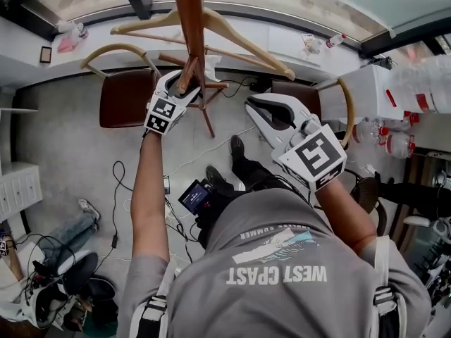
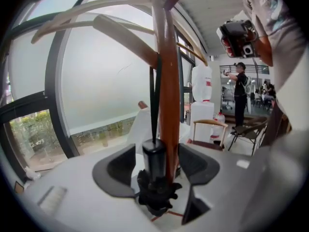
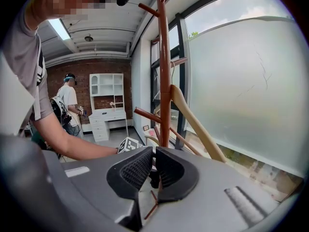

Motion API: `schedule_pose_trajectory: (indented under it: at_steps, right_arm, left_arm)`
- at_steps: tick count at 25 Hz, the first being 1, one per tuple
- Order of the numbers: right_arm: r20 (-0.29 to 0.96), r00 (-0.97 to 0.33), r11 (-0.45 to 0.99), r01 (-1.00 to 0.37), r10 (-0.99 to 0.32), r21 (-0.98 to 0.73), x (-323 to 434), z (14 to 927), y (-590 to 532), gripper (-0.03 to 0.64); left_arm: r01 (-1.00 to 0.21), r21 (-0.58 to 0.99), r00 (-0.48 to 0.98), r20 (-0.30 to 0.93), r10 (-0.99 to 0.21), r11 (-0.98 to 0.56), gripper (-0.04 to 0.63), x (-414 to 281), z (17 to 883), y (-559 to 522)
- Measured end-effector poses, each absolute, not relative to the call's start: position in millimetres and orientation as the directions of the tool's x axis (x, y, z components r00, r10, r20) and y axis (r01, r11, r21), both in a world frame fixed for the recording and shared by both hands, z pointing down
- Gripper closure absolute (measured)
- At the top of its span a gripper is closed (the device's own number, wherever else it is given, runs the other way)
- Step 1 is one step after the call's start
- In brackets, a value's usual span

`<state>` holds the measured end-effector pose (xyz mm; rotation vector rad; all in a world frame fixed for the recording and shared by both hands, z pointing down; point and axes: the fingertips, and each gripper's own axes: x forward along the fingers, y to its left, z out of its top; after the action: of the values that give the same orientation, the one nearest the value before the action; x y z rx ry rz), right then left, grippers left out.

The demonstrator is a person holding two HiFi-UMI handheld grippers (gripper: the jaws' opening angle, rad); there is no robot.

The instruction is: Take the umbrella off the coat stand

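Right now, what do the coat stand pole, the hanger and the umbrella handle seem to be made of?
Coat stand pole: likely wood, reddish-brown with a glossy varnish sheen.
Hanger: pale wood, matte, seemingly unstained.
Umbrella handle: probably black plastic, smooth with a soft highlight; folds below look like black cloth.

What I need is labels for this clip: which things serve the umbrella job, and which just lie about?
In the job: umbrella, coat stand, left gripper with open jaws around both.
Lying about: wooden hangers, brown chair, water bottles, floor cables.
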<state>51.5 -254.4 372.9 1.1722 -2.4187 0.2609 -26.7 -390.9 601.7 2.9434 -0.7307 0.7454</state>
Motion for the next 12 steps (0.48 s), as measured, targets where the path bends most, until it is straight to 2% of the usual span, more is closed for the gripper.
schedule_pose_trajectory:
  at_steps: [12]
  right_arm:
    - [0.491,-0.518,0.604,-0.797,-0.7,0.02,59.4,383.7,-255.9,0.597]
  left_arm:
    - [-0.355,-0.04,0.845,0.414,-0.339,-0.934,0.378,-21.1,604.8,-390.5]
